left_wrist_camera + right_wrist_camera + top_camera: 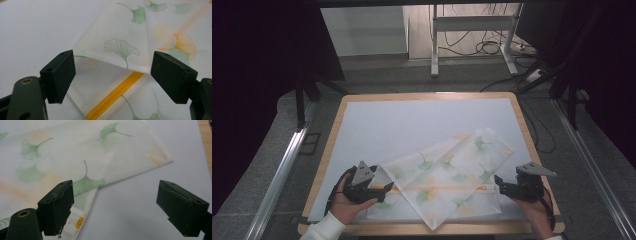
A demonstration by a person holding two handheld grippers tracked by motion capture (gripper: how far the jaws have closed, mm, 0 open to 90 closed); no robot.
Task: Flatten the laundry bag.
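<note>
Wooden-edged rectangular worktop (330,150), covered by a pale white mat (412,125). On the mat: one folded translucent leaf-printed pouch (447,175) with a yellow zip.

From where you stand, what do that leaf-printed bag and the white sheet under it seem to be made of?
The white zip bag printed with green and orange ginkgo leaves looks like thin, part see-through mesh fabric: a fine woven grid shows close up, and its yellow zip strip, probably plastic, shows through a layer. The smooth white sheet covering the table looks matte, perhaps paper or plastic; I cannot tell which.
</note>
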